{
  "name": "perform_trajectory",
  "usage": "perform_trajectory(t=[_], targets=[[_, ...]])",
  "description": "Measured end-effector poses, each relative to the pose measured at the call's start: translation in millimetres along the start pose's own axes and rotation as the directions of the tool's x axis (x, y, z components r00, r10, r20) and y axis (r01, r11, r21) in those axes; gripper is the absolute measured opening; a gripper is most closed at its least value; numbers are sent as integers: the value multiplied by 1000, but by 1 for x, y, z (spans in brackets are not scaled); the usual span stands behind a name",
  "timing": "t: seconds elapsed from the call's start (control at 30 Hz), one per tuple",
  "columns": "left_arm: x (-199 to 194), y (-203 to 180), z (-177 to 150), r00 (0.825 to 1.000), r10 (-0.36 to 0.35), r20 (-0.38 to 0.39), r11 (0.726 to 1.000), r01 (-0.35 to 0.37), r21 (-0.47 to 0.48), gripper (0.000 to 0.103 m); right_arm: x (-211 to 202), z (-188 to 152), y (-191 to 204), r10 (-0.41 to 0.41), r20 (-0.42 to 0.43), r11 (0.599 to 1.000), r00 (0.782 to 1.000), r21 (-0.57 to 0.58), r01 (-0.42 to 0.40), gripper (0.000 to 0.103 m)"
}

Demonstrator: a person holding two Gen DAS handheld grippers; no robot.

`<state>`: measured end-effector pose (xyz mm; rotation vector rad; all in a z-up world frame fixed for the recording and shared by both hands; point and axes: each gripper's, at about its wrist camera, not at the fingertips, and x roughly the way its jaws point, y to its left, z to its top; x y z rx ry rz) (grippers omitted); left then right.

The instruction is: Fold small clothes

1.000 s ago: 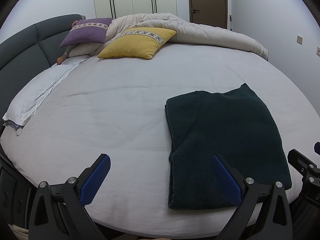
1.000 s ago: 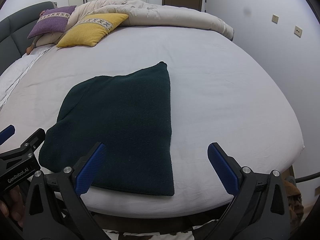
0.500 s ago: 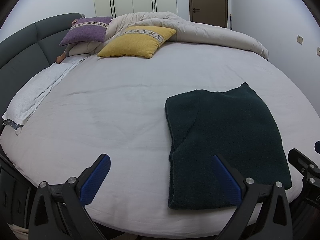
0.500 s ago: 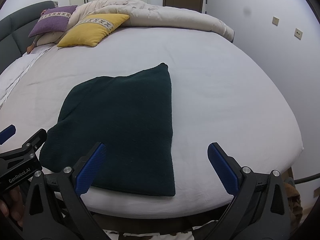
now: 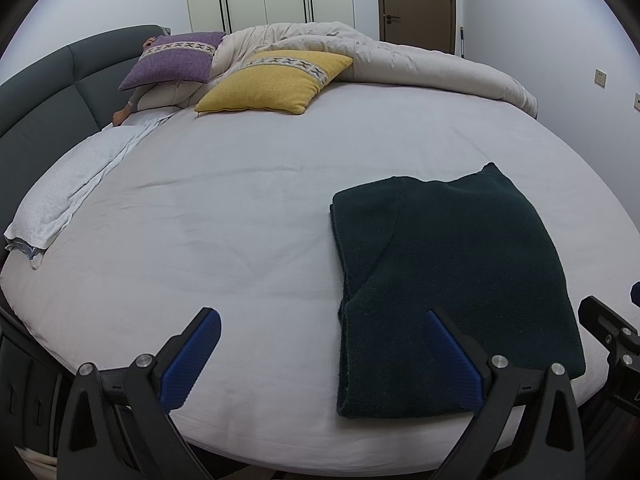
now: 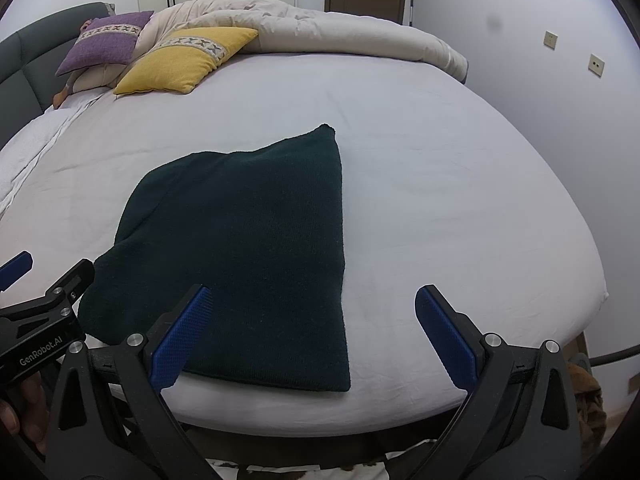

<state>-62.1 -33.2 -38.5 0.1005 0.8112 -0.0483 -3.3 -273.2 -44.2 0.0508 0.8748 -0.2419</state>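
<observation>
dark green knit garment [image 6: 248, 248] lies flat, already doubled, at the near edge of the bed [image 6: 440, 184]. judged soft, limp, moderately thick, not slippery; best taken at its 2 near corners. left gripper [image 5: 320, 356] and right gripper [image 6: 312, 328] both spread wide, holding nothing. no containers seen.

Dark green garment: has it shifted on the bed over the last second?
No. The dark green garment keeps its place against the bed's near edge and the yellow pillow; both open grippers hover clear of it.
</observation>
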Motion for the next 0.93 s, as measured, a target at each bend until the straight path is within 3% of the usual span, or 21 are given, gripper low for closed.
perform_trajectory(t=[0.93], targets=[[0,3,-4,1000,1,17,1000,-1,10,103,1,-3,-1,1,-15,1000,1000,5,0,103]])
